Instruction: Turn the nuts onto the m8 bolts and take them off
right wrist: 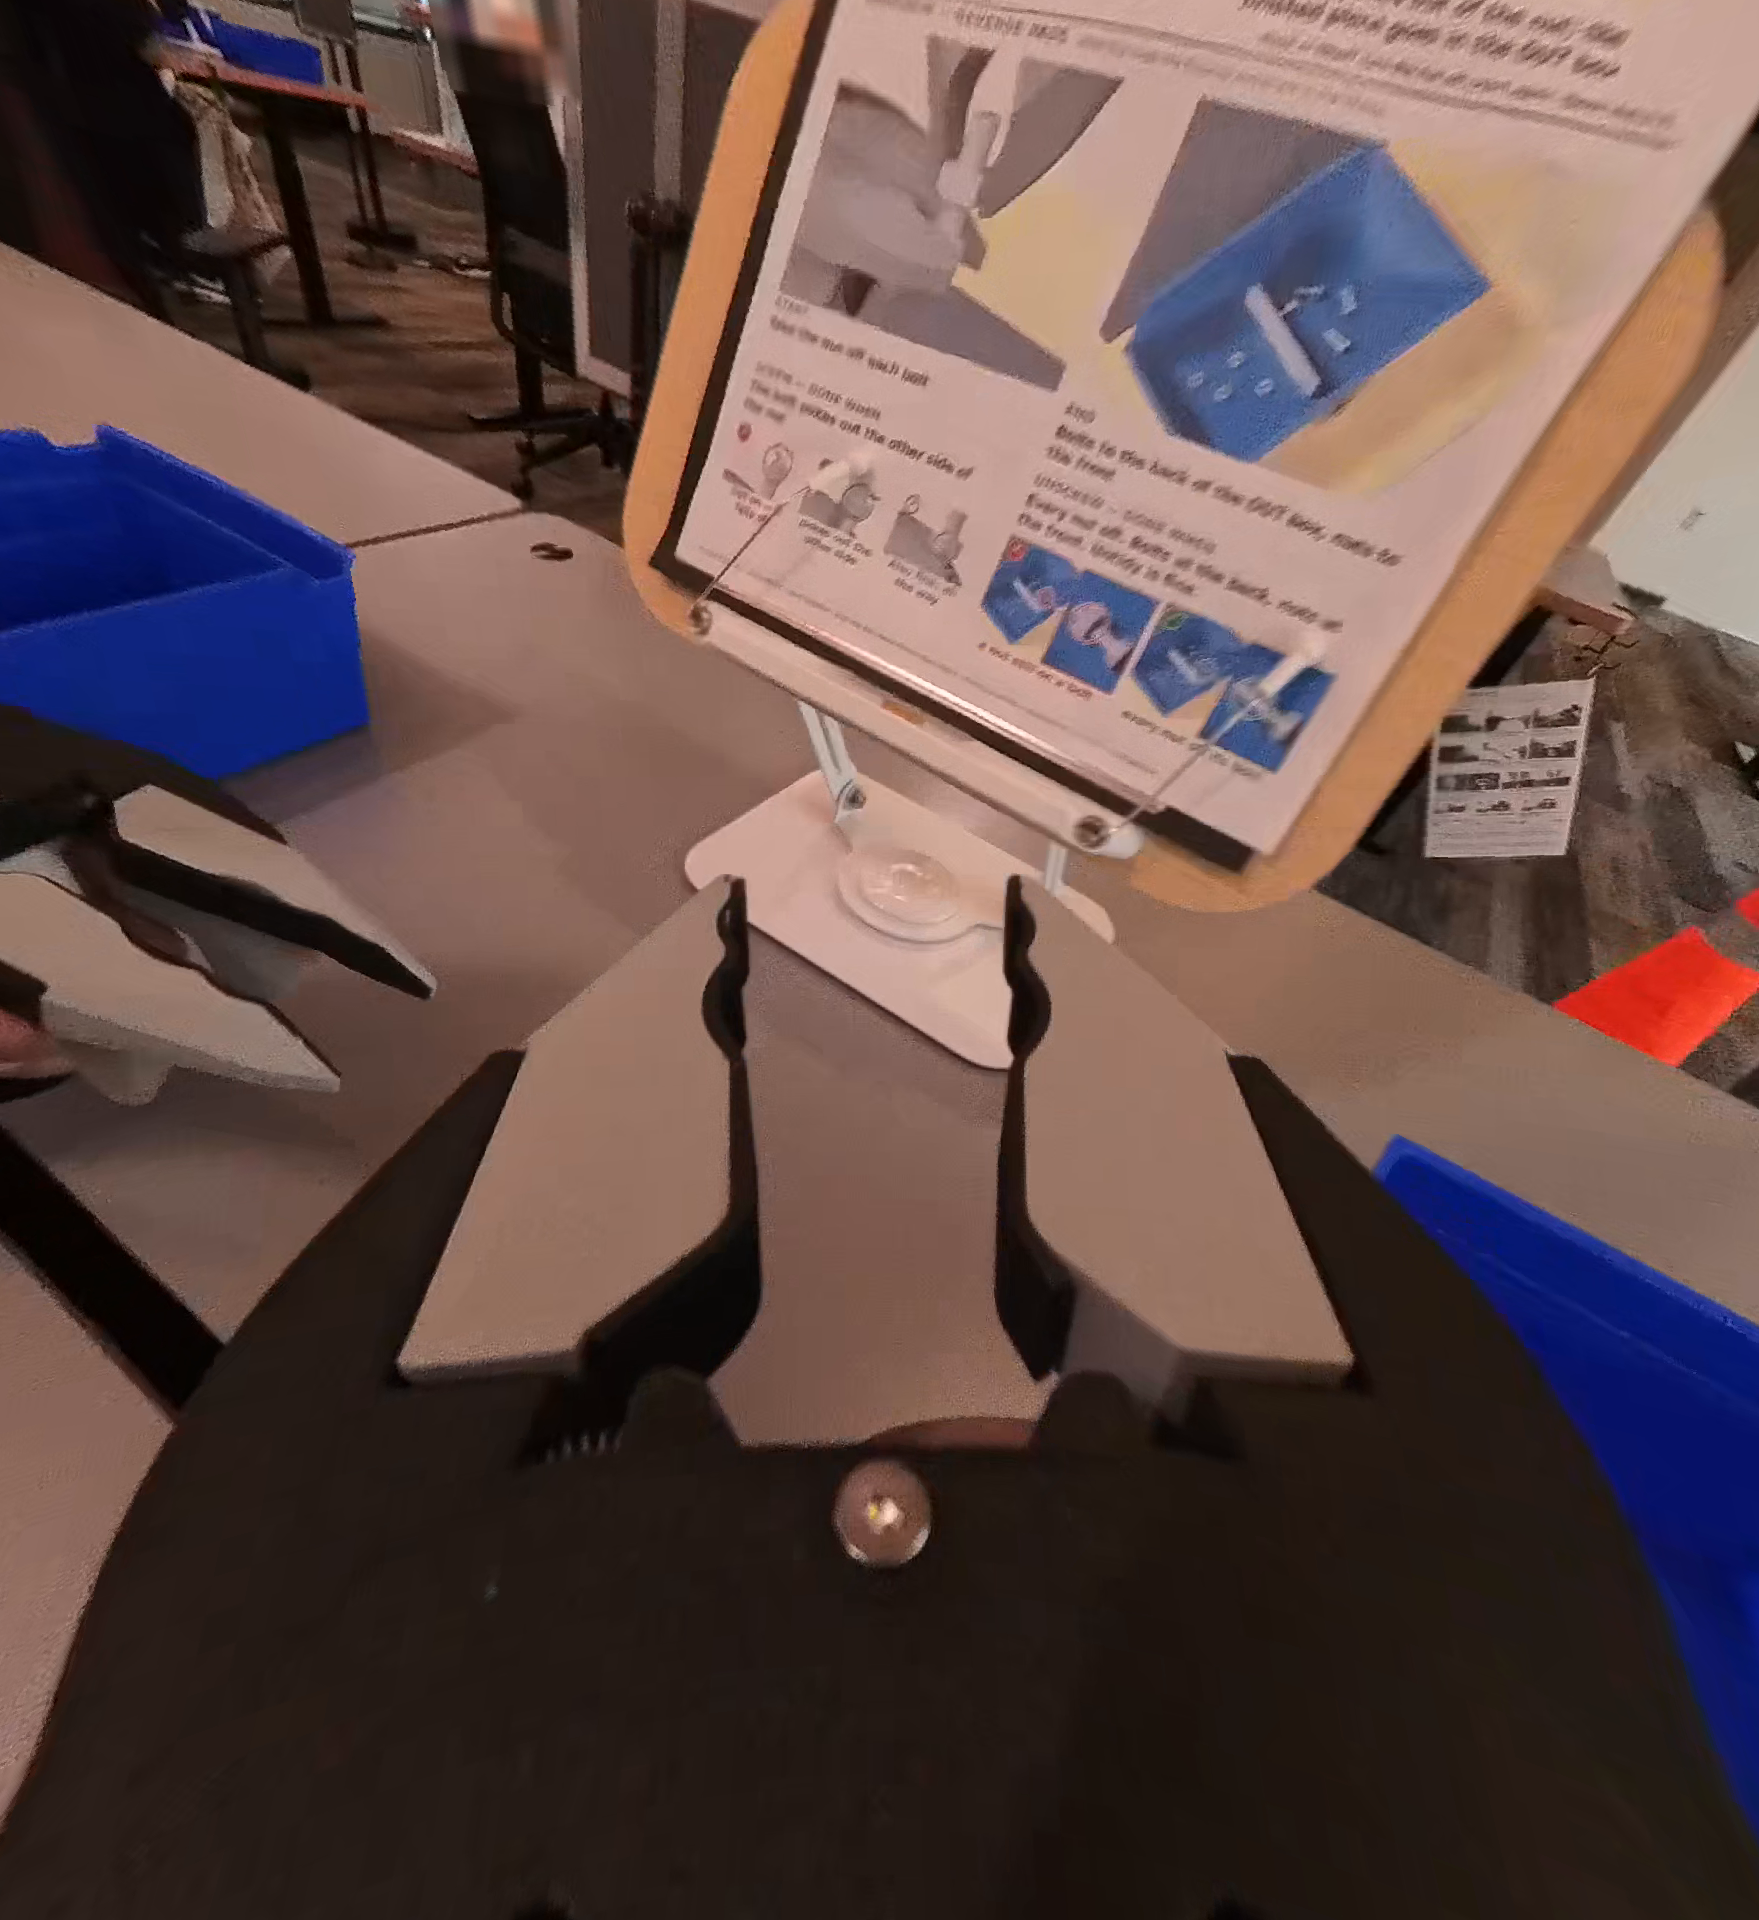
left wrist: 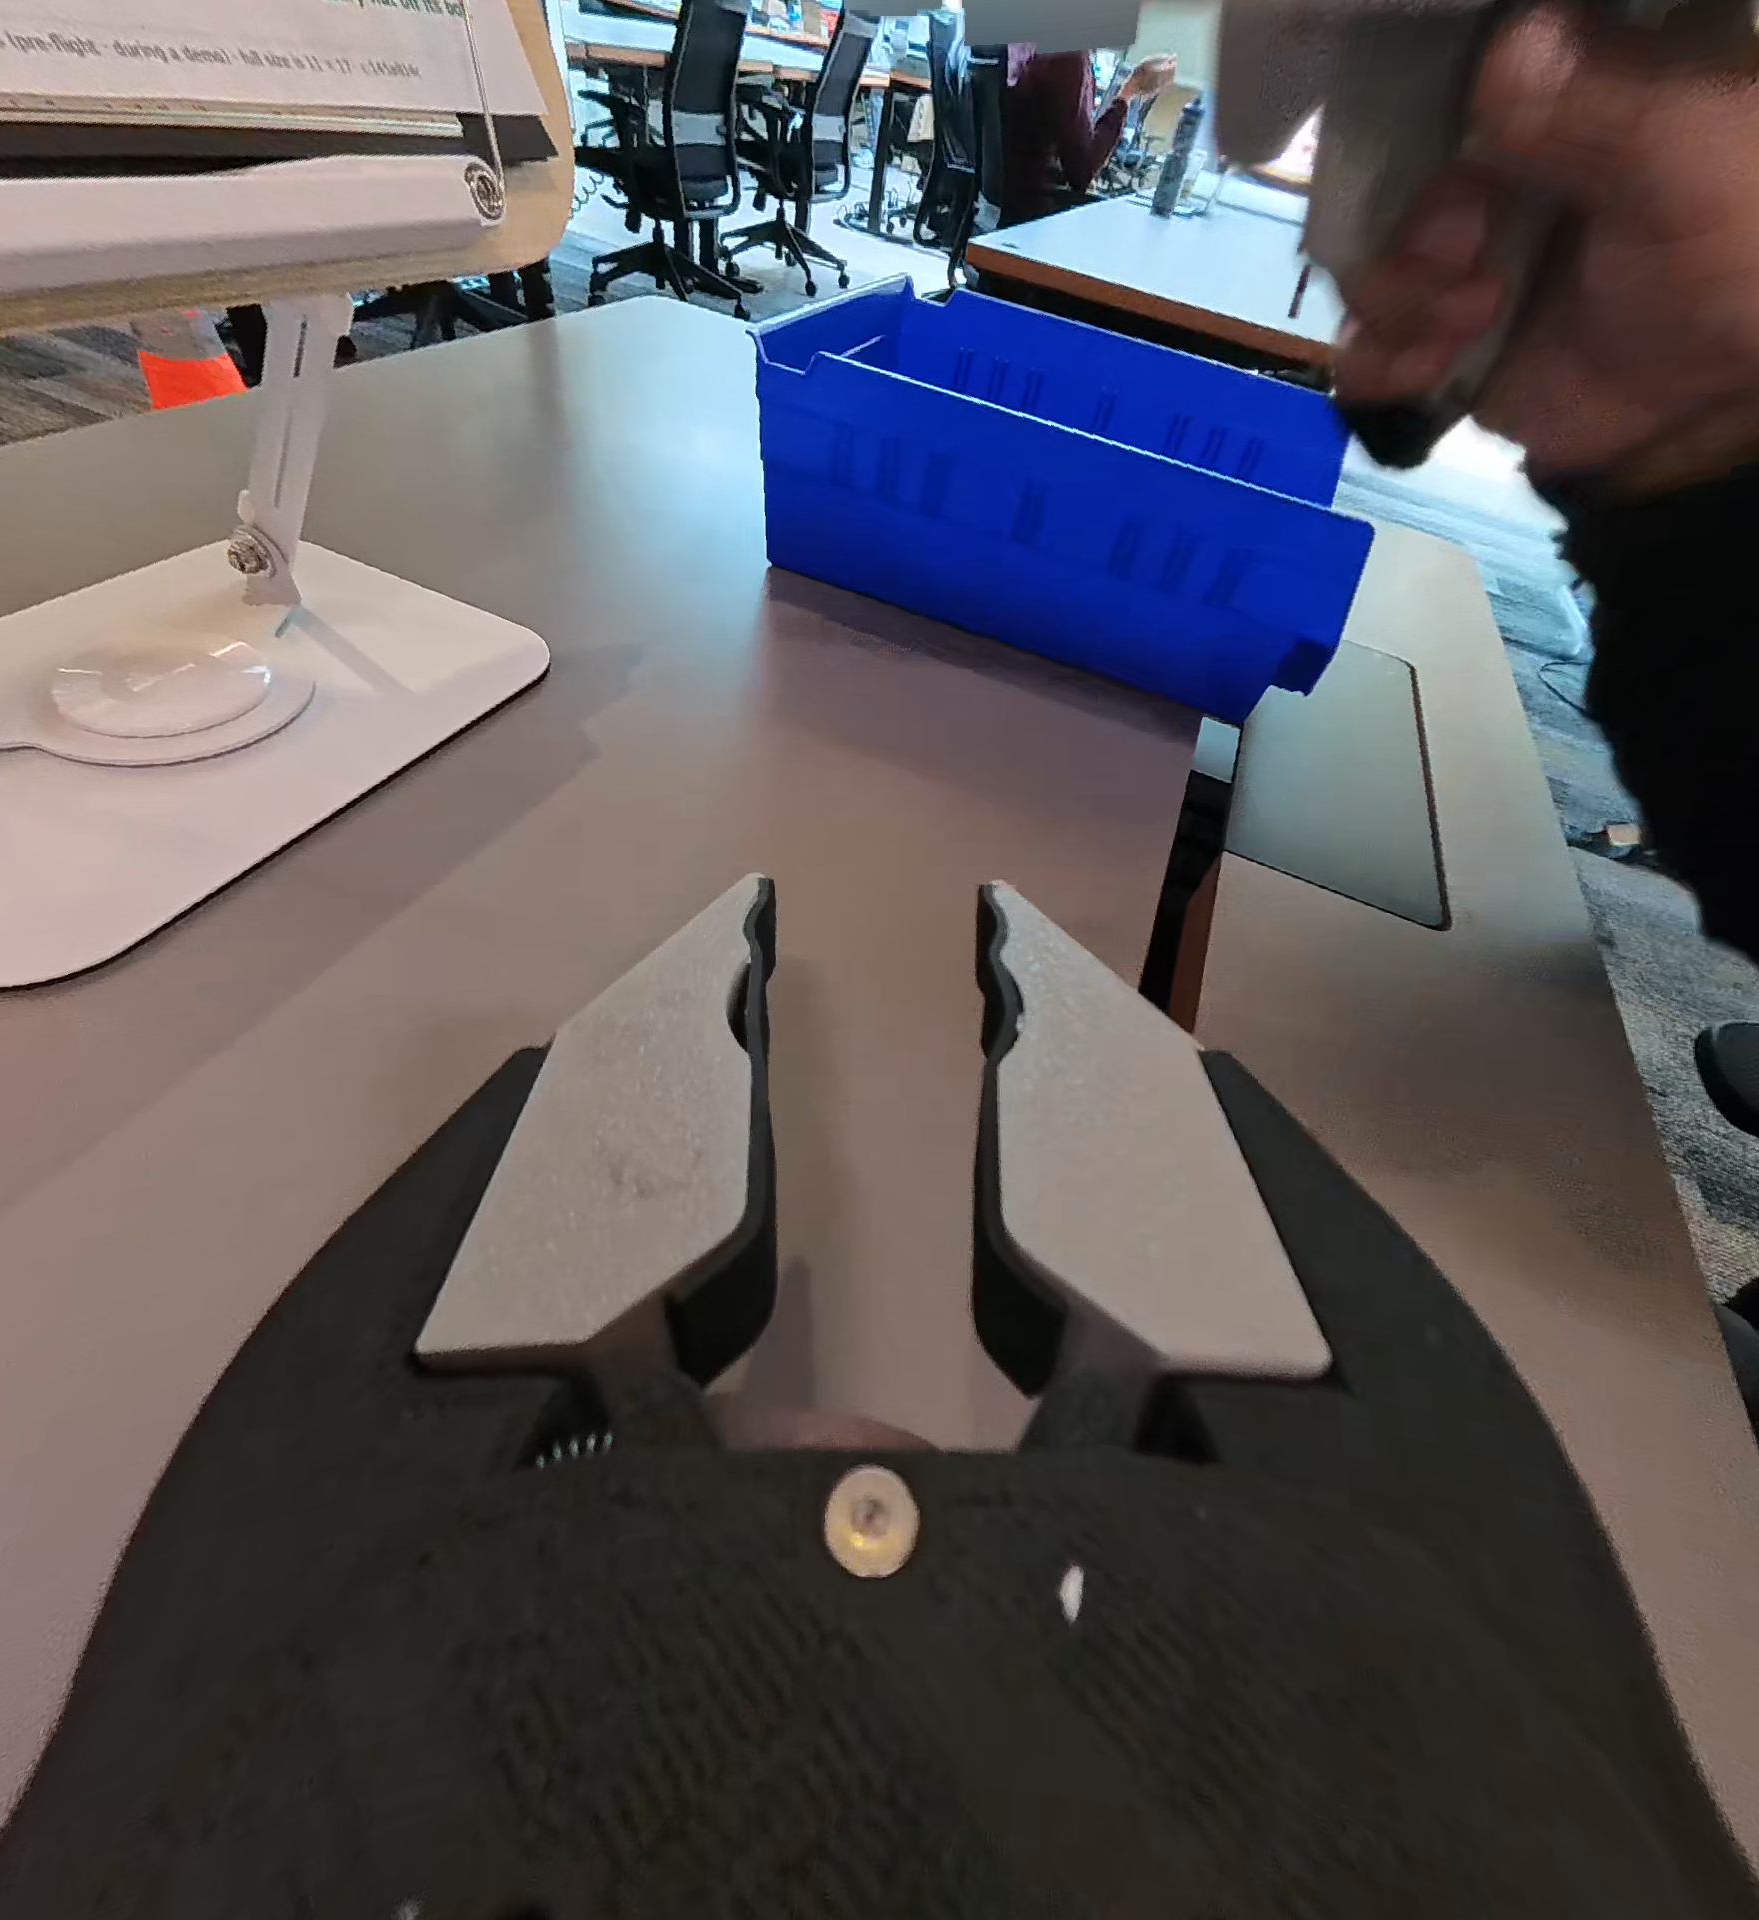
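Observation:
My left gripper (left wrist: 875,894) is open and empty above the grey table (left wrist: 646,748), pointing toward a blue bin (left wrist: 1041,509); I cannot see inside that bin. My right gripper (right wrist: 870,899) is open and empty, pointing at the white base of a sheet stand (right wrist: 906,935). The left gripper also shows at the left of the right wrist view (right wrist: 262,966), open. A second blue bin (right wrist: 1685,1455) lies at the right of that view, close to my right gripper. No nuts or bolts show in either view.
A stand holds an instruction sheet (right wrist: 1114,416) on a tan board; its white base (left wrist: 179,748) sits on the table's left. A hand (left wrist: 1581,260) holding the other gripper fills the upper right of the left wrist view. Office chairs (left wrist: 709,156) stand behind. Left tips to right tips: about 20 cm.

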Motion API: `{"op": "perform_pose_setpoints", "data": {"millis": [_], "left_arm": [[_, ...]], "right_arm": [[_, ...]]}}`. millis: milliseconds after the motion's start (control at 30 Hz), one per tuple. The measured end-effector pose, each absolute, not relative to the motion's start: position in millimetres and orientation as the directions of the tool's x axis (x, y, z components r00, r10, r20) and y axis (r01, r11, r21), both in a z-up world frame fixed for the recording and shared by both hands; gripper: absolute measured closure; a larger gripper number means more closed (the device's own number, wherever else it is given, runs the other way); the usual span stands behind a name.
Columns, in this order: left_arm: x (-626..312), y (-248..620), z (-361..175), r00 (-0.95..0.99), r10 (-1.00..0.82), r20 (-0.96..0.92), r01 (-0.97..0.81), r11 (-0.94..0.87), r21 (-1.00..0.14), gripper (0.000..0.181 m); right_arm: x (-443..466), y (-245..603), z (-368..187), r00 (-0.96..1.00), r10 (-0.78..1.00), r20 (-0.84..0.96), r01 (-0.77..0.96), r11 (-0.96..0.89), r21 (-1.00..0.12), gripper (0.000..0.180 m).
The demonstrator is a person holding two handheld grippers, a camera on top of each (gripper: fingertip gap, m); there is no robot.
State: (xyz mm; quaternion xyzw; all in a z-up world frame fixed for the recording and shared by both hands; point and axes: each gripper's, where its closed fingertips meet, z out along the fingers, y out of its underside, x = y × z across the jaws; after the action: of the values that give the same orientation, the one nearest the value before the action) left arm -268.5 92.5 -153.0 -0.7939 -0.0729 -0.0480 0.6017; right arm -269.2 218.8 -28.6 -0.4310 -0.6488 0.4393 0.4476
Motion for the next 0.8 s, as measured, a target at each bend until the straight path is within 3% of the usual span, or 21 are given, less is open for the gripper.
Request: {"op": "perform_pose_setpoints", "data": {"millis": [167, 267, 333, 567, 800], "left_arm": [[-271, 91, -150, 0.981, 0.070, 0.179, 0.191, -0.253, -0.948, 0.142], [-272, 92, -151, 0.981, 0.079, 0.176, 0.191, -0.258, -0.947, 0.142], [-272, 92, -151, 0.982, 0.085, 0.170, 0.187, -0.263, -0.947, 0.142], [-269, 79, -125, 0.983, 0.131, 0.125, 0.152, -0.221, -0.963, 0.140], [-277, -38, -72, 0.948, 0.313, -0.058, 0.055, -0.343, -0.938, 0.137]], "right_arm": [[-331, 177, -117, -0.188, 0.958, 0.215, 0.167, 0.246, -0.955, 0.135], [-347, 173, -146, -0.187, 0.930, 0.318, 0.194, 0.352, -0.916, 0.135], [-349, 177, -154, -0.171, 0.903, 0.394, 0.199, 0.423, -0.884, 0.139], [-341, 174, -174, -0.228, 0.898, 0.376, 0.235, 0.425, -0.874, 0.141], [-338, 180, -167, -0.241, 0.914, 0.327, 0.213, 0.379, -0.901, 0.141]]}}
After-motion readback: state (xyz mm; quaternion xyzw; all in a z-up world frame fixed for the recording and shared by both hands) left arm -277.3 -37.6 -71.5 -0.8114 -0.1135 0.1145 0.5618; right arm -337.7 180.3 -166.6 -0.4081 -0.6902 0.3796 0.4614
